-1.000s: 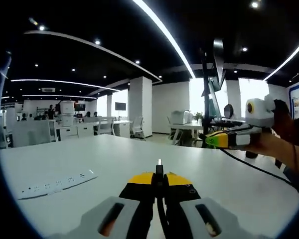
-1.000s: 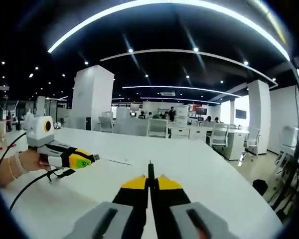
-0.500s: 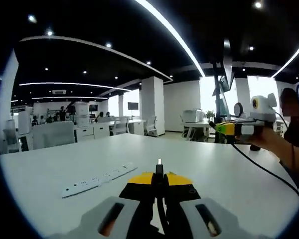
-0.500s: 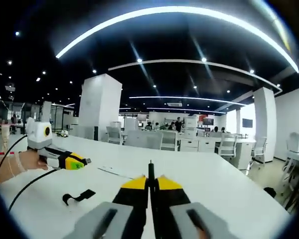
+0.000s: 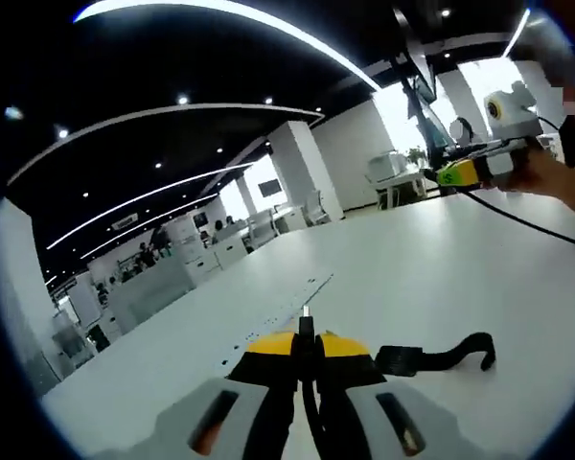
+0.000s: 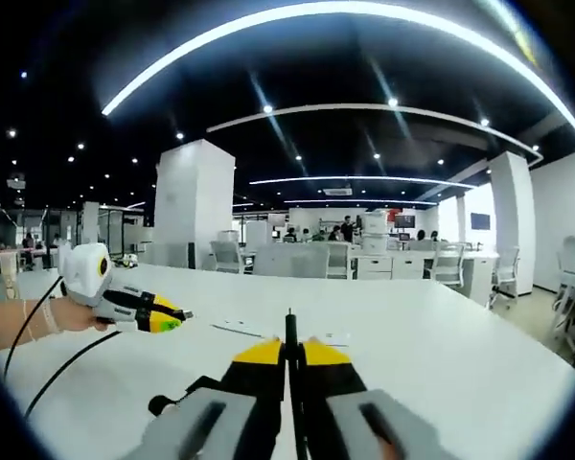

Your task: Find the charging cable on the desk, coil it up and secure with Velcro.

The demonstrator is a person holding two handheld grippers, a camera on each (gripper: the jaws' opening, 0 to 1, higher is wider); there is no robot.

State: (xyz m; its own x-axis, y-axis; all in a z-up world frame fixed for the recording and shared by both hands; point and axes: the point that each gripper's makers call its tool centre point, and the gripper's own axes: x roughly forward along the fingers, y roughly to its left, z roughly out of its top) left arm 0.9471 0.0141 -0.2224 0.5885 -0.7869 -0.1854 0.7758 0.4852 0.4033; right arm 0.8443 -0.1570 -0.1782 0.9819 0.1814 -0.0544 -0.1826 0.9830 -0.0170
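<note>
Rising from the bottom centre of the left gripper view, the left tongs (image 5: pixel 306 337) are seen with their yellow-tipped jaws pressed together, nothing being held between them. Just right of those tips, in the lower right of the frame, a black Velcro strap (image 5: pixel 434 356) lies flat on the white bench (image 5: pixel 431 278), its far end curled into a small hook. A white power strip (image 5: pixel 286 295) is laid along the bench in the centre of the frame, beyond the jaw tips. In the upper right the right tongs (image 5: pixel 442 175) are held by a hand (image 5: pixel 560 179) above the bench, with a black cable (image 5: pixel 527 218) trailing down from them toward the right edge (whether this is the charging cable cannot be told).

In the right gripper view the right tongs (image 6: pixel 289 348) rise from the bottom centre, jaws closed on each other and empty. At the lower left of the frame, just beside the jaws, part of the Velcro strap (image 6: pixel 177 395) is seen on the bench (image 6: pixel 441 335). At the left edge the left tongs (image 6: pixel 175 315) are gripped by a hand (image 6: pixel 75 313), their green and yellow tips held shut above the bench. A dark cable (image 6: pixel 62 373) curves down from that hand to the lower left. A thin pale strip (probably the power strip) (image 6: pixel 238 330) lies on the bench near the centre.
</note>
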